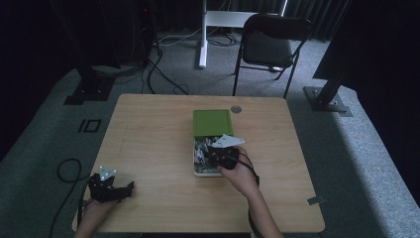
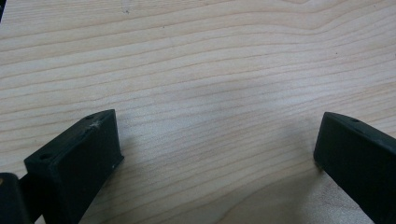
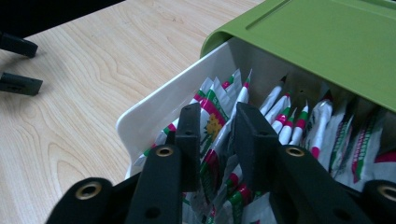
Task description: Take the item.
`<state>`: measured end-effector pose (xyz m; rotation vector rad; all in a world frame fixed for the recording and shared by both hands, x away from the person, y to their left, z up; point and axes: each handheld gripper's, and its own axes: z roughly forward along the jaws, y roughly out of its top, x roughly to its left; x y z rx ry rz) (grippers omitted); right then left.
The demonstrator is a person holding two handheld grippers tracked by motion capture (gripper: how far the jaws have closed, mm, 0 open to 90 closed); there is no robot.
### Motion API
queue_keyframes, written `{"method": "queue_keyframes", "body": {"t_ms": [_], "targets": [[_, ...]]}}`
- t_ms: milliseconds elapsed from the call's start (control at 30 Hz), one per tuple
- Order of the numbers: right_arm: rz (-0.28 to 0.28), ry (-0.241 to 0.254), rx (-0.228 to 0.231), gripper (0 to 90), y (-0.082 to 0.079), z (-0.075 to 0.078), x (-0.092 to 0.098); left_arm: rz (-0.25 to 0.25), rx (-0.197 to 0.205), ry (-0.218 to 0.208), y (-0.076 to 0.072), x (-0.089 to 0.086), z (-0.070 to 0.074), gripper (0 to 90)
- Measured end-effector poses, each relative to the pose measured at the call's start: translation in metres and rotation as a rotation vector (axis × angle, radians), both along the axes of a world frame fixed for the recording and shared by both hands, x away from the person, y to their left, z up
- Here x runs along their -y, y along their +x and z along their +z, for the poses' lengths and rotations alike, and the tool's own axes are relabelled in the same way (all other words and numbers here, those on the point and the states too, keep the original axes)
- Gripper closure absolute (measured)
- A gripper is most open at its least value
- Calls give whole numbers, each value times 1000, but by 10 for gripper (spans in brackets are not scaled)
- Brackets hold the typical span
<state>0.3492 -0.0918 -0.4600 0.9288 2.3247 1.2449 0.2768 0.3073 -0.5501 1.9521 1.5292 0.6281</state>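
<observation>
A white drawer [image 1: 194, 166] is pulled toward me out of a green sleeve [image 1: 212, 122] at the table's middle; it is packed with several red, green and white sachets [image 1: 200, 151]. My right gripper [image 1: 217, 154] reaches into the drawer. In the right gripper view its jaws [image 3: 218, 116] are closed on one upright sachet [image 3: 210, 100] with a yellow flower print, beside the drawer's white wall [image 3: 154, 109] and under the green sleeve [image 3: 317, 42]. My left gripper [image 1: 130, 187] rests at the front left of the table, open [image 2: 215, 140] over bare wood.
A small grey disc [image 1: 236, 109] lies behind the green sleeve. A black folding chair [image 1: 270, 44] stands beyond the table's far edge. Black frame legs and cables [image 1: 158, 74] lie on the carpet. The left gripper's jaw tips [image 3: 16, 65] appear far off.
</observation>
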Motion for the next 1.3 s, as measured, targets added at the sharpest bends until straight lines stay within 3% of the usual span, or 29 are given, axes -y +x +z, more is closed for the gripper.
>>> {"method": "queue_keyframes", "body": {"t_ms": [300,367,433,600,833,1267,1300], "targets": [[-35,-29,-35,722,1,-3,-9,-1,1,2,0,0,0,13],[-51,-67,-32,724,2,-4,-12,-1,1,2,0,0,0,13],[-61,-69,-34,735,3,-6,-14,0,0,0,0,0,0,13],[-91,-128,-32,785,7,-12,-18,0,1,0,0,0,0,13],[-114,-150,-41,839,8,-14,-20,0,0,0,0,0,0,13],[-116,-93,-11,847,-1,4,-15,2,2,-2,0,0,0,13],[-118,-71,-15,848,-2,7,-12,1,1,0,0,0,0,13]]}}
